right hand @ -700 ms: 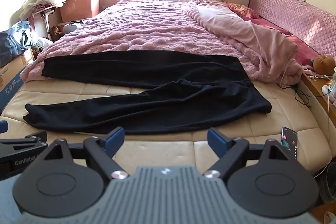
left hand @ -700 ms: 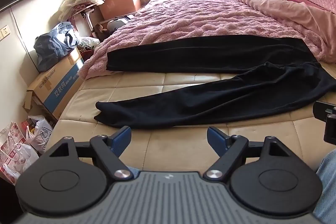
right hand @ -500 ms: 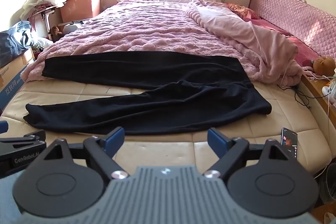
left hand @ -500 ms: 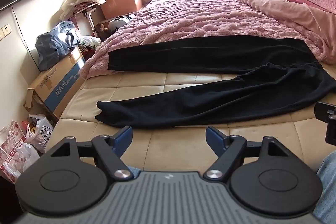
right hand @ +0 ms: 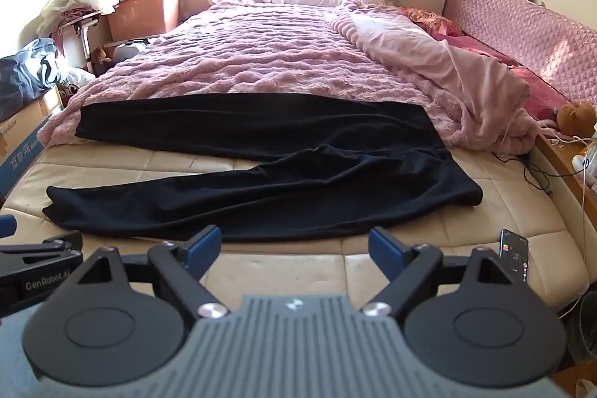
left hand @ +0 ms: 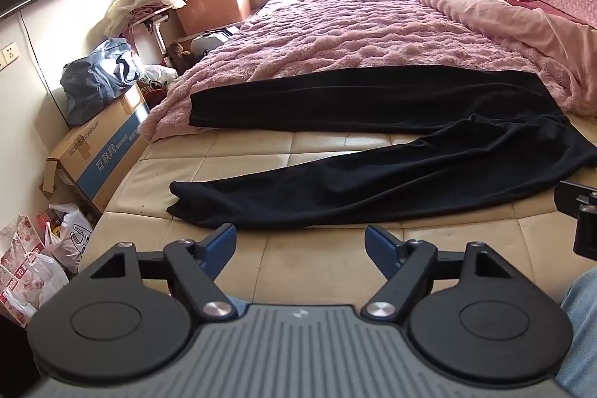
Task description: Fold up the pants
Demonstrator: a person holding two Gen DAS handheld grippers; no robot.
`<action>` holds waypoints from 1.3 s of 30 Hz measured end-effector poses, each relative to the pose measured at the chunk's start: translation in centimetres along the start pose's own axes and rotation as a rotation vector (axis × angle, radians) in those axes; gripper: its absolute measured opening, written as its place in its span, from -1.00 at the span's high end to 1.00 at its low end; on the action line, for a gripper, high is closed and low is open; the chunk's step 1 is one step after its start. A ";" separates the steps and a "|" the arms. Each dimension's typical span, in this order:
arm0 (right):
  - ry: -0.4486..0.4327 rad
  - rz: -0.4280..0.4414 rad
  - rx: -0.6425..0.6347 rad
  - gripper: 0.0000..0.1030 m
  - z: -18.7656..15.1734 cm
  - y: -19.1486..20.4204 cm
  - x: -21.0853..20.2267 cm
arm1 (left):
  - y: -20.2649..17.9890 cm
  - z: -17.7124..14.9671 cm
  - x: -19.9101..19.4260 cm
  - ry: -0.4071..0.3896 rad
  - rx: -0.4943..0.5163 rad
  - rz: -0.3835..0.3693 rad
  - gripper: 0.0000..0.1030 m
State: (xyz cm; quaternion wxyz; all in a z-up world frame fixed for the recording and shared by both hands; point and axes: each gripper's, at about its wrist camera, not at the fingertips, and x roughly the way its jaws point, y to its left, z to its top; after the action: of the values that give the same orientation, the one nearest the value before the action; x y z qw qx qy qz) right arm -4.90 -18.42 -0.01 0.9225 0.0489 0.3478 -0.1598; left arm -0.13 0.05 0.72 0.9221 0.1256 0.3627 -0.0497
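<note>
Two grippers hover side by side above the near edge of a bed, neither one holding anything. The left gripper (left hand: pixel 300 243) has its blue-tipped fingers spread wide, with bare cream mattress (left hand: pixel 298 267) showing between them. The right gripper (right hand: pixel 294 245) is spread just as wide and is likewise empty.

A pair of black pants (right hand: pixel 261 174) lies flat across the bed, well clear of both grippers. The waistband sits toward 3 o'clock and the two legs run out toward 9 o'clock, splayed apart in a narrow V. The far leg rests partly on a pink textured blanket (right hand: pixel 261 62); the near leg lies on the cream mattress, its cuff (left hand: pixel 183 200) close to the left gripper, at about 11 o'clock from it. The pants appear spread out this way so that one leg can be laid over the other, and no fold seems to have been made yet.

Each gripper seems placed to take one end of the garment: the left near the cuffs, the right nearer the waistband. The wide-spread fingers suggest readiness to pinch the soft, limp cloth.

A phone (right hand: pixel 514 254) lies on the mattress at 3 o'clock of the right gripper. Boxes and bags crowd the floor at 9 o'clock.
</note>
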 end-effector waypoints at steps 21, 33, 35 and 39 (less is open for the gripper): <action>-0.005 -0.001 0.000 -0.60 0.2 0.0 -0.5 | -0.2 0.2 0.0 -0.001 -0.003 -0.002 -0.78; -0.007 0.000 -0.001 -0.60 0.5 0.1 -0.9 | -0.1 0.1 0.1 -0.002 -0.004 -0.002 -0.78; -0.007 0.000 -0.002 -0.60 0.4 0.1 -0.8 | -0.1 0.1 0.1 -0.004 -0.003 -0.003 -0.78; -0.006 0.000 0.000 -0.60 0.5 0.1 -0.9 | 0.0 0.1 0.1 -0.003 -0.004 -0.004 -0.78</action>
State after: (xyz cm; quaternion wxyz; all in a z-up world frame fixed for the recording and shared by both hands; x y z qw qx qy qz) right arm -5.21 -18.18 0.91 0.9236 0.0484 0.3450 -0.1601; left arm -0.03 0.01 0.68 0.9228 0.1232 0.3614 -0.0510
